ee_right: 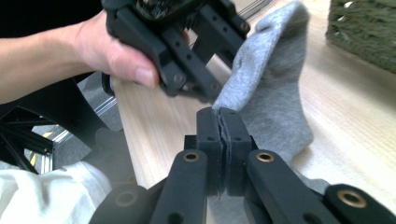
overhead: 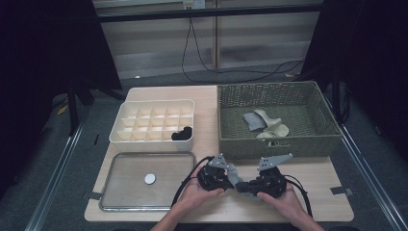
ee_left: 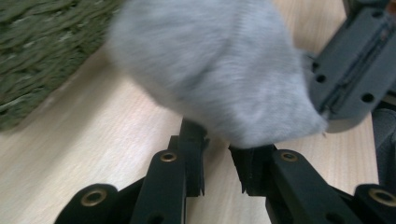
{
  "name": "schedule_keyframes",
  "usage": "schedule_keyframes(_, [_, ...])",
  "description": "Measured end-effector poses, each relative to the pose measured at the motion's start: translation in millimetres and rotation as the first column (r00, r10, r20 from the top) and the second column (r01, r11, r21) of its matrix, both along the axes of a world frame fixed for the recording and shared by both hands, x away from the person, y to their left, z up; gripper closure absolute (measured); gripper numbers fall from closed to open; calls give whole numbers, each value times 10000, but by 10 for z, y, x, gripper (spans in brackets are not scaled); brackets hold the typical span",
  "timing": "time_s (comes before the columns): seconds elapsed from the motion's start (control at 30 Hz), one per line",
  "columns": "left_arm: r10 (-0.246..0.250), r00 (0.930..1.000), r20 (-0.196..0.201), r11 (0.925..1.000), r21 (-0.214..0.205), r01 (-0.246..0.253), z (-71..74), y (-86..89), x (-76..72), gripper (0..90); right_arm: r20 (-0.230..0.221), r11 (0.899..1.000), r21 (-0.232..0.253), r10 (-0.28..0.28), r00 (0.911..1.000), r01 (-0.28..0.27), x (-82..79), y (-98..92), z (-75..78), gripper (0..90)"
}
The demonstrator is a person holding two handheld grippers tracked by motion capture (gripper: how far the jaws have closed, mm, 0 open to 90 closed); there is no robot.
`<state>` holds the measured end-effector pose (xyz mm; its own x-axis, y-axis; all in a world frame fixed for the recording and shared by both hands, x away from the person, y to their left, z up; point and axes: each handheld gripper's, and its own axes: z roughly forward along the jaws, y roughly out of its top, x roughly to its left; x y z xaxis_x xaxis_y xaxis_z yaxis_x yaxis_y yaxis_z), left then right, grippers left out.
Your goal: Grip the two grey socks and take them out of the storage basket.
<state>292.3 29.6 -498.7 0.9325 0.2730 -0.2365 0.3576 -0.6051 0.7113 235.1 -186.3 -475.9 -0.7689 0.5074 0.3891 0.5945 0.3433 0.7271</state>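
Note:
A grey sock (overhead: 234, 176) lies on the wooden table (overhead: 327, 192) near its front edge, between my two grippers. My right gripper (ee_right: 223, 116) is shut on the sock (ee_right: 271, 102), with a fold of the fabric pinched between its pads. My left gripper (ee_left: 217, 149) points at the other end of the sock (ee_left: 219, 70). Its jaws stand a little apart, and the fabric hangs over their tips without being pinched. In the high view the left gripper (overhead: 226, 178) and the right gripper (overhead: 250, 185) face each other, each held in a hand.
A green woven basket (overhead: 274, 144) stands at the back right and holds a grey sock (overhead: 253, 120) and a cream sock (overhead: 275, 127). A white divided box (overhead: 144, 140) at the back left holds a black sock (overhead: 182, 134). A metal tray (overhead: 125, 192) with a white disc (overhead: 150, 178) sits front left.

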Motion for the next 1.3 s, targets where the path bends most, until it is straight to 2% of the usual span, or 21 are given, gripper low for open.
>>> schedule_keyframes(0.1, [70, 9999, 94, 10000, 51, -71, 3, 24, 12, 740, -113, 9999, 59, 104, 9999, -103, -4, 18, -28, 882])
schedule_keyframes(0.27, [374, 9993, 90, 9993, 71, -375, 28, 121, 50, 736, -323, 9989, -222, 414, 9986, -421, -36, 80, -107, 882])
schedule_keyframes(0.37, [474, 9986, 219, 9988, -121, -471, 84, 180, 37, 695, -412, 9978, -397, 512, 9978, -529, -38, 108, -154, 881])
schedule_keyframes(0.4, [437, 9986, 291, 9990, -11, -437, 106, 202, 37, 690, -419, 9974, -417, 562, 9975, -579, -36, 115, -172, 880])
schedule_keyframes(0.5, [687, 9972, 302, 9975, -168, -683, 133, 272, 50, 679, -510, 9968, -530, 577, 9970, -604, -37, 127, -198, 877])
schedule_keyframes(0.53, [712, 9969, 346, 9974, -78, -710, 148, 298, 63, 678, -466, 9961, -621, 596, 9971, -624, -38, 131, -204, 875])
schedule_keyframes(0.6, [861, 9956, 372, 9960, -251, -852, 163, 335, 76, 673, -461, 9944, -778, 680, 9966, -714, -46, 154, -227, 874])
schedule_keyframes(0.73, [1017, 9939, 427, 9937, -509, -995, 230, 404, 84, 660, -394, 9941, -798, 706, 9967, -735, -40, 158, -217, 860])
schedule_keyframes(0.93, [1135, 9919, 562, 9899, -915, -1081, 323, 484, 58, 653, -563, 9897, -992, 983, 9936, -1036, -57, 197, -267, 809])
schedule_keyframes(1.03, [883, 9948, 513, 9917, -979, -830, 317, 465, 35, 678, -493, 9901, -943, 1001, 9938, -1044, -66, 199, -244, 791])
schedule_keyframes(1.17, [209, 9982, 565, 9970, -752, -166, 313, 398, -38, 728, -362, 9949, -708, 697, 9969, -721, -63, 107, -195, 783])
schedule_keyframes(1.2, [155, 9984, 536, 9967, -810, -111, 312, 384, -64, 730, -321, 9958, -683, 591, 9977, -612, -66, 78, -178, 784])
schedule_keyframes(1.27, [-122, 9983, 570, 9978, -638, 159, 308, 380, -117, 737, -230, 9976, -587, 366, 9991, -379, -73, 9, -142, 790])
schedule_keyframes(1.3, [-377, 9968, 699, 9987, -322, 401, 293, 400, -153, 737, -179, 9982, -544, 233, 9996, -243, -78, -32, -125, 791])
